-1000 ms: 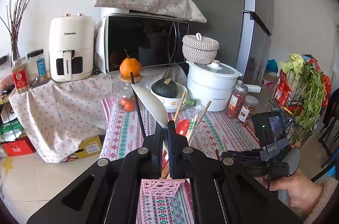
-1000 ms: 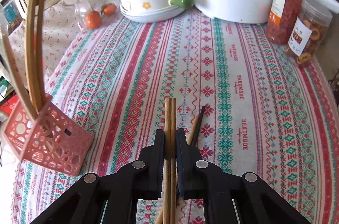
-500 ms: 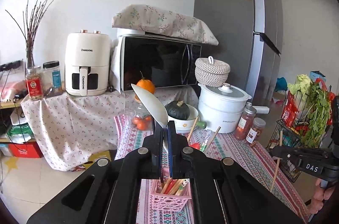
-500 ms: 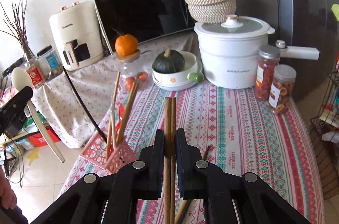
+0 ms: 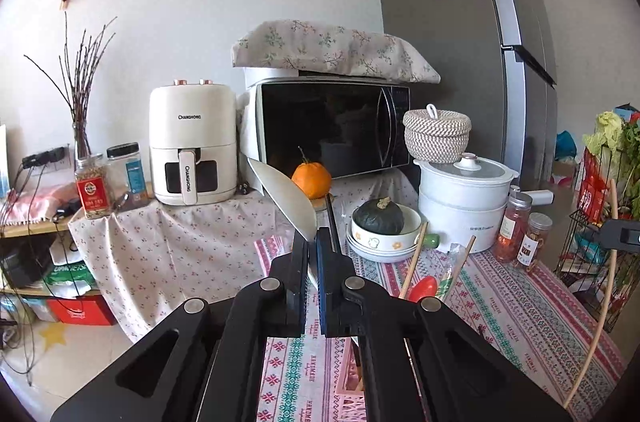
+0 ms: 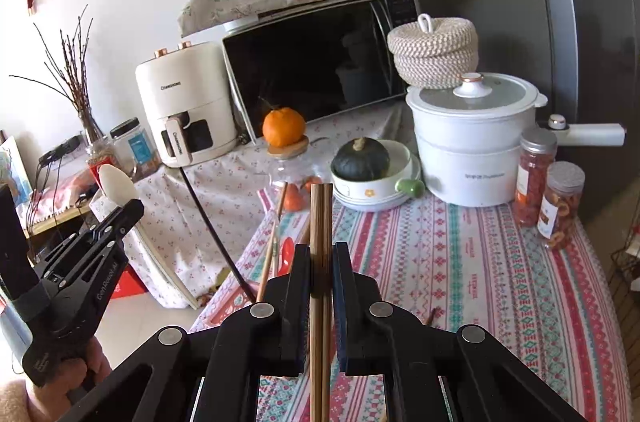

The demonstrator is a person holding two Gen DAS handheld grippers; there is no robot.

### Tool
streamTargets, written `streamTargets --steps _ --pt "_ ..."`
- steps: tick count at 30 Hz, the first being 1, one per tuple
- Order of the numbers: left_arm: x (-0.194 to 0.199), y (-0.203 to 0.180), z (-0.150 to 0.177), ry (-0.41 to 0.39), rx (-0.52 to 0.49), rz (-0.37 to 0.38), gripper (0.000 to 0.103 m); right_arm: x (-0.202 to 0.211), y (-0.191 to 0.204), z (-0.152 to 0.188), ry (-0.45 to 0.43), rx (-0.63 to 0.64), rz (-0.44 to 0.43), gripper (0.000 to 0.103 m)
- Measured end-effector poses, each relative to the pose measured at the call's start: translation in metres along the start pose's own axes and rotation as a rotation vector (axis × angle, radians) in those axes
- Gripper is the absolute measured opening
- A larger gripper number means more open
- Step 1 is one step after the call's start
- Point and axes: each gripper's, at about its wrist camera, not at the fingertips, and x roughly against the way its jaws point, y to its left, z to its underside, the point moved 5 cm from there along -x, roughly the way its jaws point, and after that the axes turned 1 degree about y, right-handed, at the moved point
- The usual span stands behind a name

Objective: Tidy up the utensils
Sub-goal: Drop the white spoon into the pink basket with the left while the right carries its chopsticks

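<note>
The left gripper [image 5: 312, 246] is clamped on a white spoon [image 5: 286, 198], pinching the handle just below the bowl, which sticks up above the fingertips; the right gripper [image 6: 321, 254] is closed on 2 wooden chopsticks [image 6: 321, 218], held side by side and upright, gripped partway along their length. Both are raised above the near-left part of the table [image 6: 480, 282]; the pink utensil basket [image 5: 352, 394] sits by the table's near-left edge, mostly hidden under the left gripper, with other chopsticks [image 5: 414, 262], a red spoon [image 5: 424, 288] and a black stick [image 5: 332, 218] standing in it.

The chopsticks look light, stiff and smooth; 2 in 1 pinch may scissor or slide, so a hold near the middle seems wise. The spoon looks hard and glossy, likely slippery and perhaps brittle; a grip on the handle suits it.

The table's middle and right side lie open; along the far edge stand a white pot [image 6: 472, 150], 2 jars [image 6: 548, 190] and a bowl with a squash [image 6: 372, 170]. The basket is close to the edge, so a heavy push could tip it off; the sticks already in it crowd the opening.
</note>
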Motion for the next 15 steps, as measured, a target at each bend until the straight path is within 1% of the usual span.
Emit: streamTargets --steps 5,8,11,15 --pt "-0.018 -0.016 0.012 0.022 -0.079 -0.002 0.003 -0.005 -0.005 0.001 0.005 -0.006 0.009 0.008" --pt "-0.033 -0.025 0.023 0.067 -0.103 0.010 0.003 -0.007 -0.009 0.001 0.009 -0.016 0.009 0.008" --pt "-0.047 -0.032 0.037 0.123 -0.106 0.021 0.003 -0.009 -0.010 0.002 0.013 -0.012 0.009 0.008" --pt "-0.058 -0.041 0.049 0.156 -0.136 0.019 0.003 -0.009 -0.010 0.004 0.019 -0.006 0.012 0.008"
